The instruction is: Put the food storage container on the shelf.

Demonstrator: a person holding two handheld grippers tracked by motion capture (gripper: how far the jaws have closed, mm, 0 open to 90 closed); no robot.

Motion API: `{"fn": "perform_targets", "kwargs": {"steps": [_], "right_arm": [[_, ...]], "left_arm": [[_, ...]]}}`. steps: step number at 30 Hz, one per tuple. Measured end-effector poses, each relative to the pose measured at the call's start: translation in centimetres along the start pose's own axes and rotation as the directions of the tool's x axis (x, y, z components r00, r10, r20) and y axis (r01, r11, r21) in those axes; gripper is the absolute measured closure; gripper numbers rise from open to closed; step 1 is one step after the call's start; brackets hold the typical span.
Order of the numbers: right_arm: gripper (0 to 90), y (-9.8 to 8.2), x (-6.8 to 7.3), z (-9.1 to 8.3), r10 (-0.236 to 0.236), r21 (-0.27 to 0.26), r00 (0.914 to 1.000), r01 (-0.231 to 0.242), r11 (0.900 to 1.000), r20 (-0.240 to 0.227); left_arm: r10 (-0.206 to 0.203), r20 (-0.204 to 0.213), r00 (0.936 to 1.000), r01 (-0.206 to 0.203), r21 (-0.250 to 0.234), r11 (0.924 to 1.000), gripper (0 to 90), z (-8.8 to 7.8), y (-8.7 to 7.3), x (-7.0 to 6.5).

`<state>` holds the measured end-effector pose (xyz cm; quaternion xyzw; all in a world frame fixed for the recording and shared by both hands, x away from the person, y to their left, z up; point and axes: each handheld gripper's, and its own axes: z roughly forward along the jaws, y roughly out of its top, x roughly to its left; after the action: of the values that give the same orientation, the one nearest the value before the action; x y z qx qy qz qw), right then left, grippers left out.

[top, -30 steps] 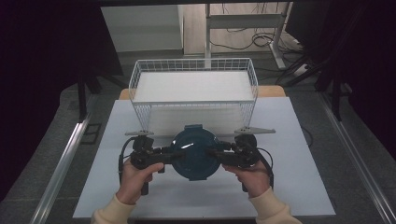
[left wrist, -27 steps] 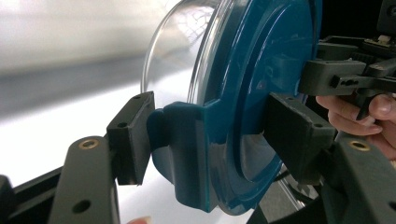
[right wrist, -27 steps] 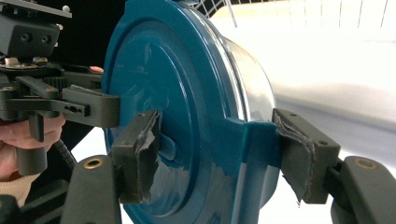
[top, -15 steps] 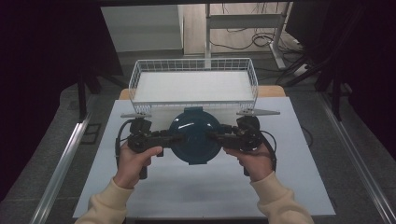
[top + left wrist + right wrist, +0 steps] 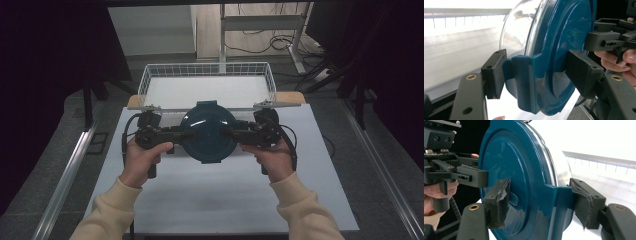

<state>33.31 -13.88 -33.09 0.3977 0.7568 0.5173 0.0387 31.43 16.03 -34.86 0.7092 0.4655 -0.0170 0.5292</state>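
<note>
A round, teal-lidded clear container (image 5: 208, 132) hangs level above the white tabletop (image 5: 220, 200), lid facing up, its side clips pointing left and right. The left tongs (image 5: 182, 135) clamp one clip, the right tongs (image 5: 235, 134) the opposite one. A white wire basket (image 5: 150, 82) stands just behind.
</note>
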Motion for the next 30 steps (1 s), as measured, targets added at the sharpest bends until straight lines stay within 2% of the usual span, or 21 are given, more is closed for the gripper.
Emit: {"fn": "perform_targets", "kwargs": {"steps": [8,20,30], "right_arm": [[34.4,1.6,0.0,0.2,-0.006,-0.008,1.0000,0.006,1.000,-0.004],[34.6,5.4,-0.6,0.7,-0.019,0.002,0.9998,0.019,1.000,-0.010],[34.6,8.1,-1.1,1.1,-0.028,-0.003,0.9996,0.028,1.000,-0.004]], "left_arm": [[0.012,-0.007,0.9999,-0.012,-0.006,0.9999,34.8,-0.5,1.7,0.1],[0.037,-0.018,0.9991,-0.038,-0.018,0.9991,34.8,-0.8,5.0,0.4],[0.031,-0.009,0.9995,-0.032,-0.037,0.9988,34.8,-0.7,7.9,1.1]]}}
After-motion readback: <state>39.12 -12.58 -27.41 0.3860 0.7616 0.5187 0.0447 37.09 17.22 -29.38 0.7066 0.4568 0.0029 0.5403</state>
